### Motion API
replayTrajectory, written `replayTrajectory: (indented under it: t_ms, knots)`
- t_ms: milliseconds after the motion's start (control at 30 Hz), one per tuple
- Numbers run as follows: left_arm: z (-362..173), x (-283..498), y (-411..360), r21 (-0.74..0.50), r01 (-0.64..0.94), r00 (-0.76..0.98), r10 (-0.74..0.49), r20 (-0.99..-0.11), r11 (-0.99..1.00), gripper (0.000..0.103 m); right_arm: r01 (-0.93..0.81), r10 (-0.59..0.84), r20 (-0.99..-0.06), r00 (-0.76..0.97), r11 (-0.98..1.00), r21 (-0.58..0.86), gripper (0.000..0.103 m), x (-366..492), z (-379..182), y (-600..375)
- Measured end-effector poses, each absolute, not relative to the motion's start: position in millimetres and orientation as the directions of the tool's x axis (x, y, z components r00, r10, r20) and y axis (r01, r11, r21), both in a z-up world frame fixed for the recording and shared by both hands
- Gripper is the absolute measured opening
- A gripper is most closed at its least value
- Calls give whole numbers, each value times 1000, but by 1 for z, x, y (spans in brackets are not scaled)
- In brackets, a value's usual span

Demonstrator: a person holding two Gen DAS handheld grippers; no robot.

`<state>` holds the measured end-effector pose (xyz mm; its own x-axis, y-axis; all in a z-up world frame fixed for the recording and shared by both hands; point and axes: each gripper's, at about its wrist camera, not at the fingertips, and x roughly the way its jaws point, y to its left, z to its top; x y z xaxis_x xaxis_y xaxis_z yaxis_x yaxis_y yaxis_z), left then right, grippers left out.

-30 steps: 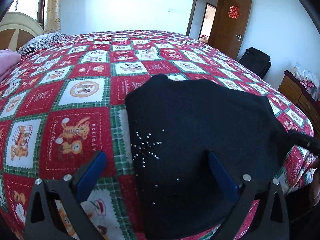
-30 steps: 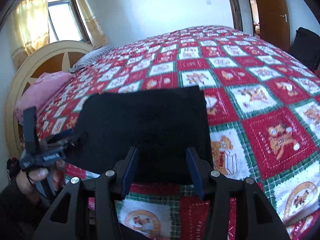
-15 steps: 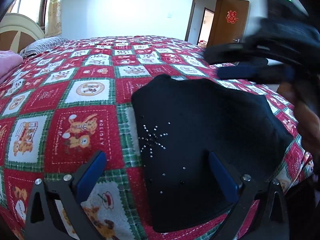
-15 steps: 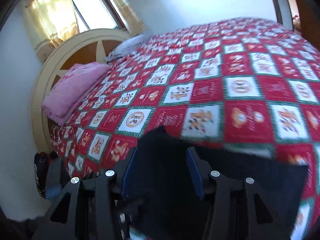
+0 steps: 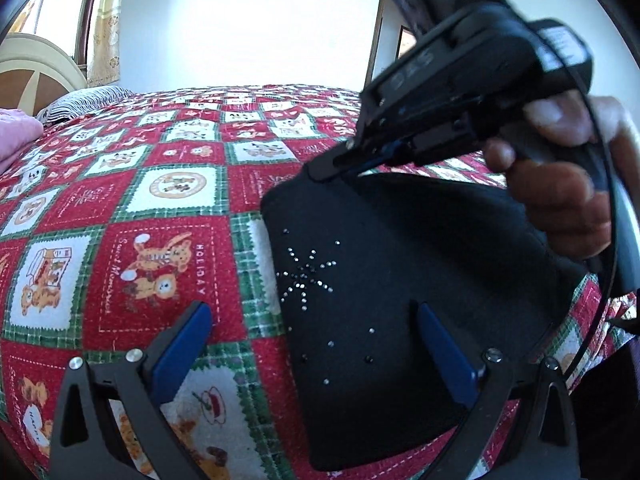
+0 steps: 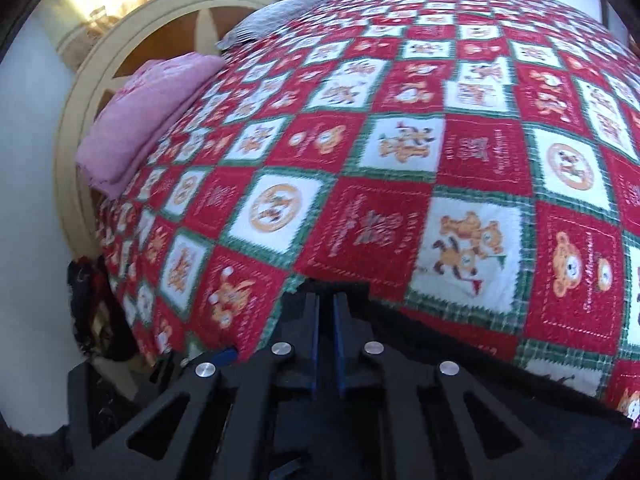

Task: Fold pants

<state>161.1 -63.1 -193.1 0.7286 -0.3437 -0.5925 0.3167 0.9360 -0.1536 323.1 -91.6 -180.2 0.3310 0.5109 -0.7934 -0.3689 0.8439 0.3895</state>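
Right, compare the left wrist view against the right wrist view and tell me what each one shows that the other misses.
Only the left wrist view shows the rhinestone star on the black pants, the open left gripper, the hand holding the right gripper at the pants' far edge, and the doorway. Only the right wrist view shows the right gripper's fingers nearly together on the fabric and the full curve of the headboard. Both share the patchwork quilt and pink blanket.
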Motion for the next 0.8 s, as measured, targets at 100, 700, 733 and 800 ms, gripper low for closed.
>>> replayTrajectory:
  t_ms: [100, 700, 733, 800]
  knots:
    - [-193, 161, -64, -154, 317, 731, -344, -589, 936, 103, -356, 494, -798, 346, 856, 375, 5, 328, -192, -91]
    - [-184, 164, -62, -180, 292, 695, -338, -634, 939, 103, -290, 544, -695, 470, 839, 461, 37, 227, -194, -180]
    - [-182, 165, -62, -185, 291, 695, -340, -633, 939, 103, -291, 545, -679, 492, 838, 462, 37, 222, -189, -184]
    - [-179, 169, -61, -183, 287, 702, -336, -628, 940, 103, -309, 524, -655, 544, 851, 424, 41, 207, -178, -194]
